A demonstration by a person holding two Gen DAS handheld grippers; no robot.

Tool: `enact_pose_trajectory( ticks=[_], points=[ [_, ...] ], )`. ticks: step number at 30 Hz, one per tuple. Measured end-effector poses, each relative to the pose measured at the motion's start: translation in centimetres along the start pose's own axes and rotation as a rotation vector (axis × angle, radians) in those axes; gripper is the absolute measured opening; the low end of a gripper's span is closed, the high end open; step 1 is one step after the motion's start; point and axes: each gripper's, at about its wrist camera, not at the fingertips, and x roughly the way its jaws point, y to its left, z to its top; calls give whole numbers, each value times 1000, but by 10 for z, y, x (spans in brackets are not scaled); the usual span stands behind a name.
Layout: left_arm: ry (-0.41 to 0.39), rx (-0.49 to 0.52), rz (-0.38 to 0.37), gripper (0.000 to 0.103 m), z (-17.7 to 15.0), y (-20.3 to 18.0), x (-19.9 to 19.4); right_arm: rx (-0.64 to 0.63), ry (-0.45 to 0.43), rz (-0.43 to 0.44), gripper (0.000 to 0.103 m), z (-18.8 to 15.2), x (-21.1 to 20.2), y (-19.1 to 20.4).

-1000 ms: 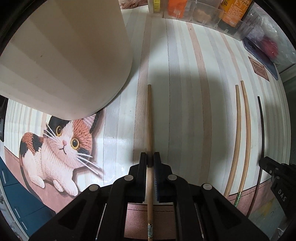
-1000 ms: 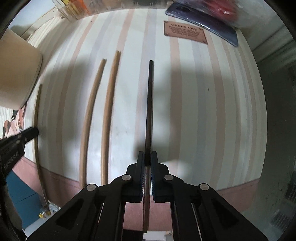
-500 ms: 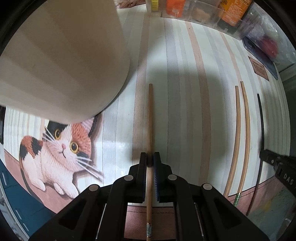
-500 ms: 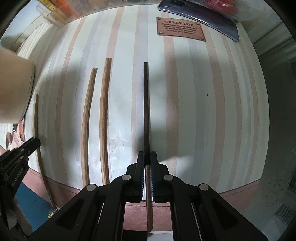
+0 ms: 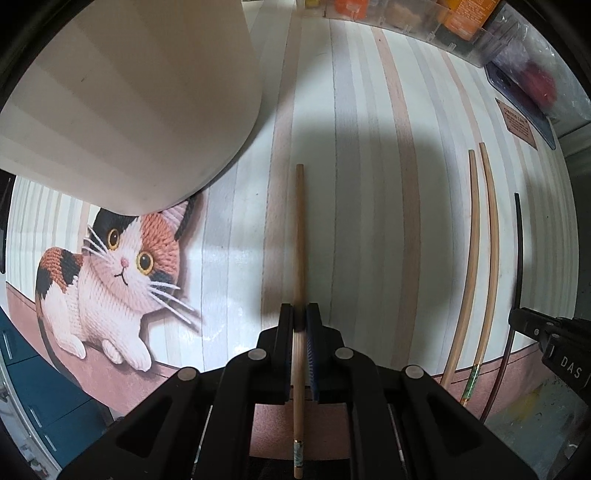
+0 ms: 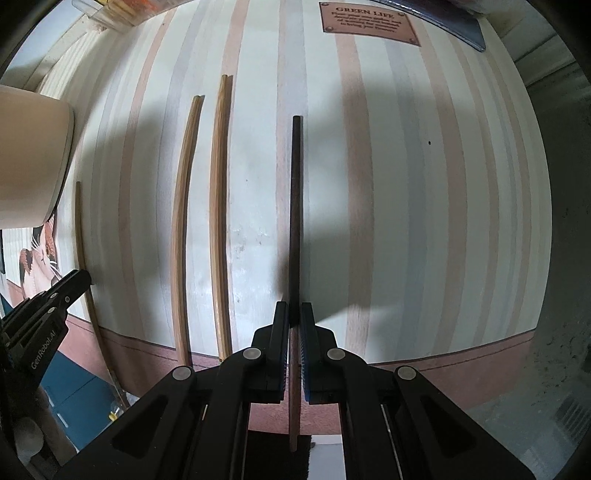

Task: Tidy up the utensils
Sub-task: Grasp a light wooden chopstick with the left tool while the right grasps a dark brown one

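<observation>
My left gripper (image 5: 300, 316) is shut on a light wooden chopstick (image 5: 300, 236) that points away from me over the striped mat. My right gripper (image 6: 294, 314) is shut on a dark brown chopstick (image 6: 295, 206), also pointing away. Two more light wooden chopsticks (image 6: 201, 221) lie side by side on the mat between the two grippers; they also show in the left wrist view (image 5: 480, 258). A large cream cylindrical holder (image 5: 122, 92) stands at the upper left of the left wrist view, close to the light chopstick's tip. The left gripper shows at the right wrist view's left edge (image 6: 70, 284).
The striped mat (image 6: 406, 221) has a cat picture (image 5: 110, 280) at its left and a "GREEN LIFE" label (image 6: 365, 20) at the far right. Clear boxes of items (image 5: 424, 14) line the far edge. The mat's front edge runs just ahead of both grippers.
Both grippers have risen slightly with their chopsticks still clamped; the mat and holder have shifted a little in view. The two loose chopsticks have not moved.
</observation>
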Motion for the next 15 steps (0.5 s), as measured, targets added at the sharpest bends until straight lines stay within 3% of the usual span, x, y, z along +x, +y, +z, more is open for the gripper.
enact_pose_trajectory(
  ticks=[7,11,15],
  points=[
    [-10,-12,7,5,-1,-1,-1,-14,-10,-24,6,16,8,10],
    [-28,-6,13,4,-11,1,-4,29,-55,-1,6,-1,11,6],
    [-94,-4,5,4,-21,2,-26,60,-136,25,6,-22,-4,0]
  ],
)
